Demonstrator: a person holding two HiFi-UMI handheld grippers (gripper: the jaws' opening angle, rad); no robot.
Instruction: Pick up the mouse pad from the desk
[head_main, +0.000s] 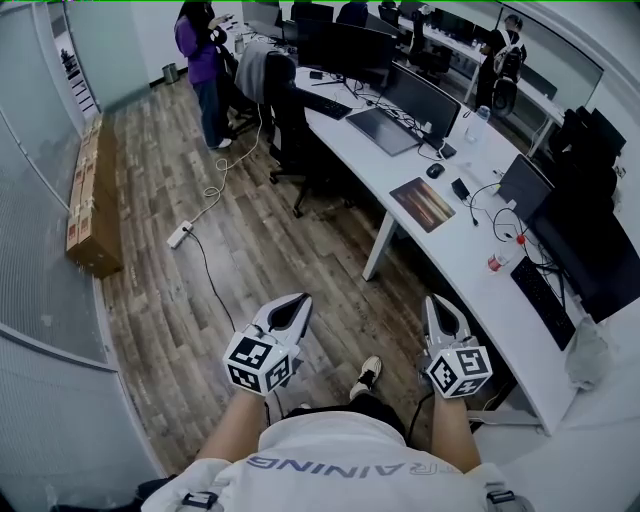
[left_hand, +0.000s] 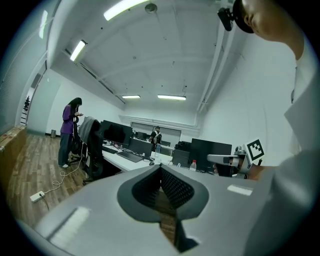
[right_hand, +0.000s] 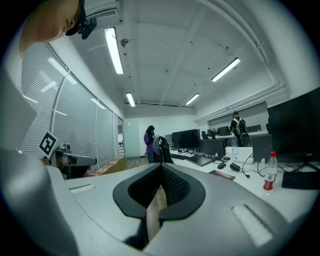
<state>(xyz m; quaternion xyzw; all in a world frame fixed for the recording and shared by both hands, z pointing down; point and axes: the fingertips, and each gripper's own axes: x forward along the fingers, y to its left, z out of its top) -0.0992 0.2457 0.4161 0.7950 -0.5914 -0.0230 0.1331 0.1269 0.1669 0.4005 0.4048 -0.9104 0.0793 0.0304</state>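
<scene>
Task isn't started yet, as far as I'm seeing. The person is standing on the wood-plank floor (head_main: 250, 250), off the long white desk (head_main: 440, 255), holding both tools out in front at about waist height.

The left gripper (head_main: 288, 313), a grey shell w/ a black-and-white marker cube, is keeping its fingers pressed together at the tips, w/ nothing btwn them. The right gripper (head_main: 441, 312), same build, is doing likewise: fingers together, empty. Both are hanging over the floor, pointing roughly level toward the desk, neither touching anything.

The thin rectangular mouse pad w/ a brown-orange print (head_main: 422, 203) is lying flat by the desk's front edge, about where the desk is bending. It's sitting just in front of a small black mouse (head_main: 435, 170) and well apart from both grippers. A clear plastic bottle w/ a red cap (head_main: 503, 260) is standing further along the desk, toward the back edge, nearer the person.

So nothing's done. Everything's left, I reckon: walking up, opening one gripper's fingers, getting a hold on the pad and lifting it clear. The right gripper is looking the nearer one. Being thin and flat, the pad is prob. going to need catching at the side nearest the front edge.
</scene>
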